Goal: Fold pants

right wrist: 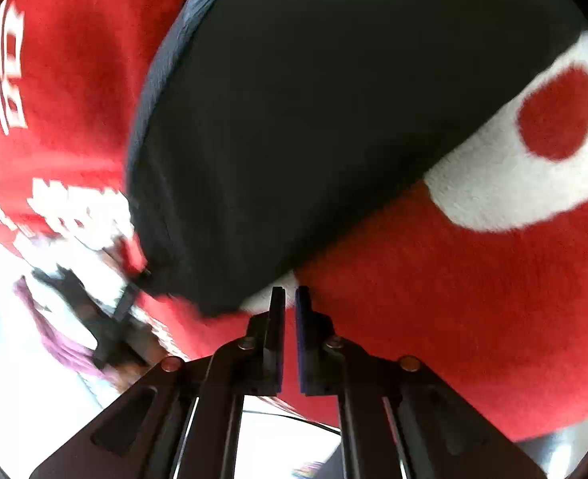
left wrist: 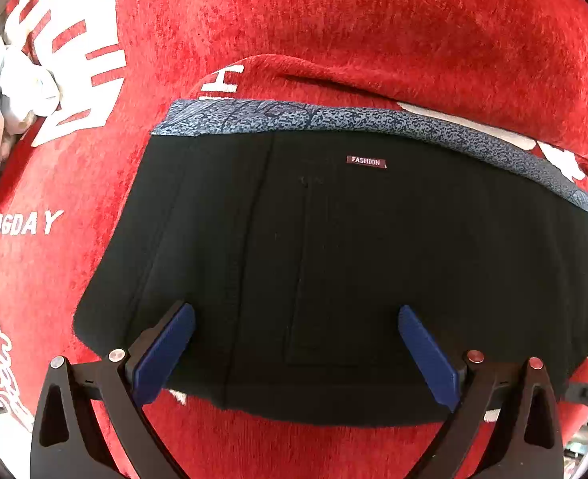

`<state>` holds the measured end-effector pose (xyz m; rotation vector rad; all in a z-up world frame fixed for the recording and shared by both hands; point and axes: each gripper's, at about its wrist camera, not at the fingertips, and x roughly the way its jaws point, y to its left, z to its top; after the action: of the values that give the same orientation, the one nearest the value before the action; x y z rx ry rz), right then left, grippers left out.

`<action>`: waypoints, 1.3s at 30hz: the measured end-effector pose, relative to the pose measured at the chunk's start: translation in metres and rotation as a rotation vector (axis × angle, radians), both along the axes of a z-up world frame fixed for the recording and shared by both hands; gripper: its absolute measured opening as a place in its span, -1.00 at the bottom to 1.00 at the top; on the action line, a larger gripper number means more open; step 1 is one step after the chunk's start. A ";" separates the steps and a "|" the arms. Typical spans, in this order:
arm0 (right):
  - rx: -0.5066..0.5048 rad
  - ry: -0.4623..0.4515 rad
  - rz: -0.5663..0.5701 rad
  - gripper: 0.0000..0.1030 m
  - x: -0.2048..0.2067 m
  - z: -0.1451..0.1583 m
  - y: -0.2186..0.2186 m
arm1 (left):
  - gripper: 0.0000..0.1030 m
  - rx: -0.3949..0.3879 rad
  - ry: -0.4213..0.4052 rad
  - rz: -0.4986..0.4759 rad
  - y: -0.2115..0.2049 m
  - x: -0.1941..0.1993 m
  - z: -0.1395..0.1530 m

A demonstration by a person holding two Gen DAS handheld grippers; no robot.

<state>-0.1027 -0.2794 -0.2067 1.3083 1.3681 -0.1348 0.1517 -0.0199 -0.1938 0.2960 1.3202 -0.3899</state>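
Nearest, the left gripper (left wrist: 296, 353) hangs spread above the pants (left wrist: 334, 263); the right gripper (right wrist: 290, 299), pressed together and empty, sits beside their corner. Pants lie folded compactly on the red blanket (left wrist: 334, 20); little apparently remains.

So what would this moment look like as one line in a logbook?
pants: folded, flat on red blanket | left gripper: open above pants | right gripper: shut, empty, at pants' edge
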 end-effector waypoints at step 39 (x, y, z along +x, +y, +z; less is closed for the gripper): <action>-0.398 -0.228 0.819 -0.42 0.375 -0.002 0.191 | 0.63 -0.191 0.032 0.212 0.116 0.046 0.016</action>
<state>0.2723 -0.0880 -0.2086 0.3618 1.4813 0.2827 0.1981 0.0958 -0.1776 -0.0101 1.3206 -0.3395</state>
